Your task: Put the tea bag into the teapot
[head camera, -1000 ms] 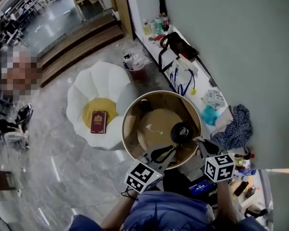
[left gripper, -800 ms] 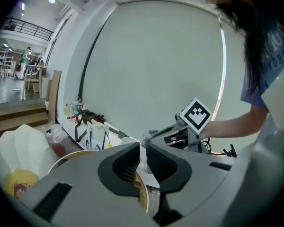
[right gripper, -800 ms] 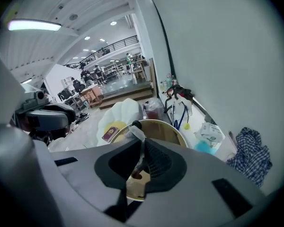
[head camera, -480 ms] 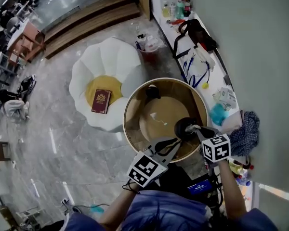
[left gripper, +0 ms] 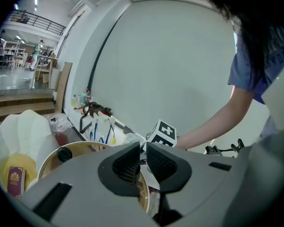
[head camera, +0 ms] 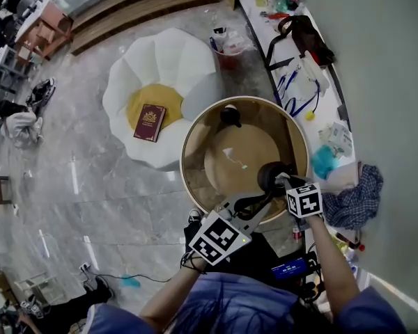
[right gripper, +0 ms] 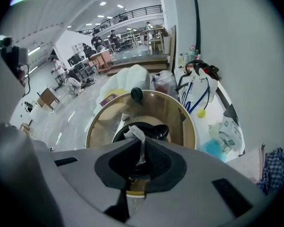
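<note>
The right gripper (right gripper: 141,148) has come down right over the round black teapot (right gripper: 158,130) on the round wooden tray (right gripper: 178,110), jaws squeezed tight on the white paper tea bag (right gripper: 135,133). I think it only has to let go now. The left gripper (left gripper: 143,148) waits nearby, jaws together, holding nothing.

No text legible. Book (head camera: 148,122) cover: gold emblem, lettering too small to read. Packet (head camera: 340,139) print likewise blurred.

Right tongs (right gripper: 141,144) clamped, pointing steeply down; left tongs (left gripper: 142,146) closed beside them.
</note>
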Action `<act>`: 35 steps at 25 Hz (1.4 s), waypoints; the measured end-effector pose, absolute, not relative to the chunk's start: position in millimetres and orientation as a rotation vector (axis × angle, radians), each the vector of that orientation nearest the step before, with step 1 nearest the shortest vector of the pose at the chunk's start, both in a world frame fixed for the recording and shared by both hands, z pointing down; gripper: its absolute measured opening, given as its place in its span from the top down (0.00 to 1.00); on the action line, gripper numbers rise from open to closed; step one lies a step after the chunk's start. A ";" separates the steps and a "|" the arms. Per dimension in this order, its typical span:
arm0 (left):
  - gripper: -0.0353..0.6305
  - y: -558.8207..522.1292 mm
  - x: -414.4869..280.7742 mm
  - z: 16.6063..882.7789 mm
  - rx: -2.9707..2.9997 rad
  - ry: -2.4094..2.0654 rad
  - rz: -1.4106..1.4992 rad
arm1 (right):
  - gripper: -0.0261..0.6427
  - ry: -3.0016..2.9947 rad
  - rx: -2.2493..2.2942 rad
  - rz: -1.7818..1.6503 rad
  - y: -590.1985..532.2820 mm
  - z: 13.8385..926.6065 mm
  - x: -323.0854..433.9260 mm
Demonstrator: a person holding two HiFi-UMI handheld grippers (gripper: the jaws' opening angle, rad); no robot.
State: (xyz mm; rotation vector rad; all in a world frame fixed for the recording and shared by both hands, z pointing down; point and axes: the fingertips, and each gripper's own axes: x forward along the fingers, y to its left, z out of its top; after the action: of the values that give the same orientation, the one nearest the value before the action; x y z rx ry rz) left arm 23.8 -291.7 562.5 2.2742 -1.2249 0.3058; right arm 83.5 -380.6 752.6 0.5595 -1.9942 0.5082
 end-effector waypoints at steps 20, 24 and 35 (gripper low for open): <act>0.89 -277.5 -8.0 561.2 2.203 -1.317 0.302 | 0.90 -1.809 0.318 0.055 -366.3 793.9 70.7; 0.89 -273.7 -8.2 561.3 2.200 -1.319 0.304 | 0.78 -1.831 0.324 0.100 -365.4 789.7 68.8; 0.89 -265.8 -12.1 555.3 2.197 -1.335 0.318 | 0.76 -2.002 0.461 0.233 -372.5 734.4 70.3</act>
State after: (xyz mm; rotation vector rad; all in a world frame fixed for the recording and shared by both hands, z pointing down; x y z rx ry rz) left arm -12.1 -265.8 555.3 2.1970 -1.3348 0.3179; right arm 70.3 -372.5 734.4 0.4607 -2.0021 0.2335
